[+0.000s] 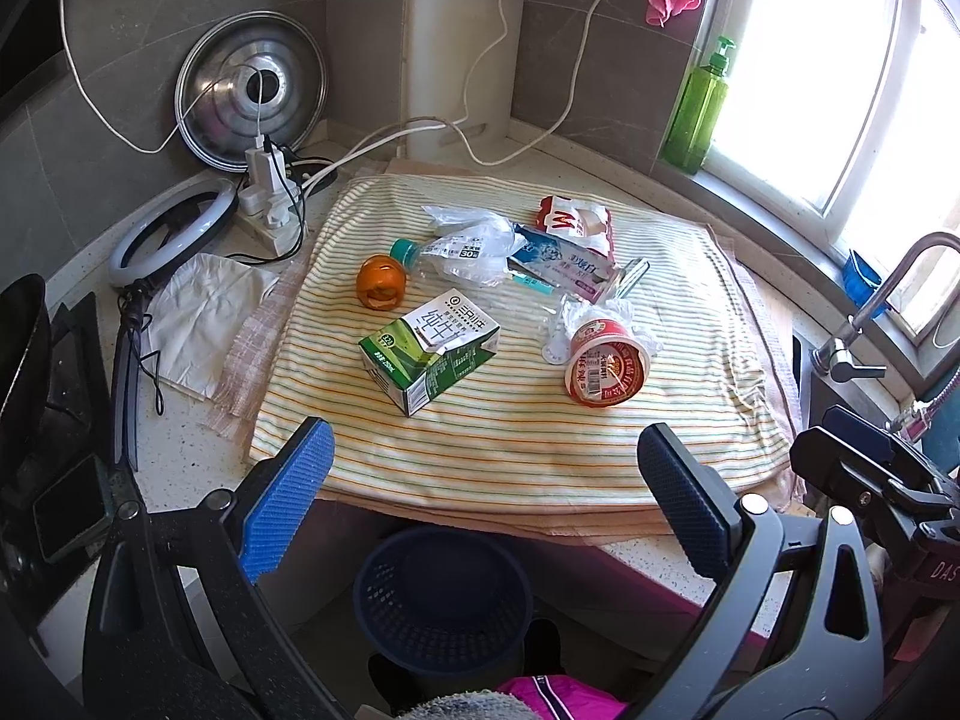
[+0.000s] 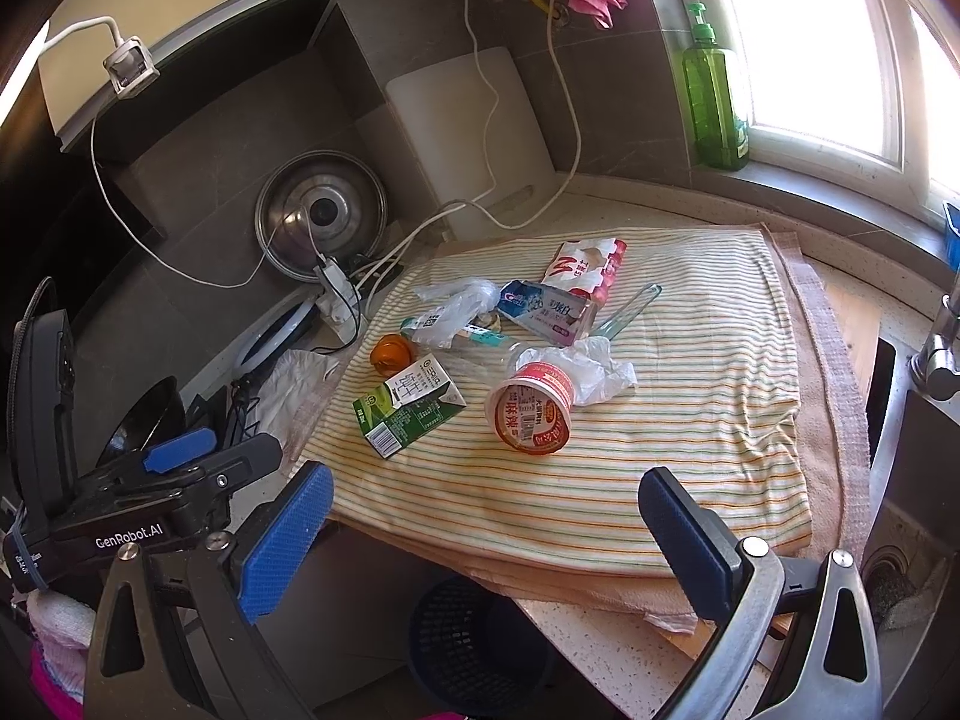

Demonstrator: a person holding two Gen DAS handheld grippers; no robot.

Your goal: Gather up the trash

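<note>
Trash lies on a striped cloth (image 1: pixel 516 444) on the counter: a green and white milk carton (image 1: pixel 429 349) (image 2: pixel 409 405), a red and white cup (image 1: pixel 606 363) (image 2: pixel 531 408) on its side with crumpled plastic, an orange ball (image 1: pixel 380 282) (image 2: pixel 391 353), a crushed clear bottle (image 1: pixel 462 252) (image 2: pixel 447 315), a toothpaste box (image 1: pixel 570 264) (image 2: pixel 546 309) and a red and white wrapper (image 1: pixel 576 219) (image 2: pixel 585 267). A dark blue mesh bin (image 1: pixel 444 597) (image 2: pixel 474 648) stands on the floor below the counter edge. My left gripper (image 1: pixel 486 504) and right gripper (image 2: pixel 486 534) hover open at the near edge, holding nothing.
A pot lid (image 1: pixel 252 90), a power strip (image 1: pixel 270 204) with cables, a ring light (image 1: pixel 174 231) and white paper (image 1: pixel 198 318) sit at the left. A white cutting board (image 1: pixel 462 60) leans on the wall. A green soap bottle (image 1: pixel 699 108) stands on the sill; a faucet (image 1: pixel 870 312) and sink at right.
</note>
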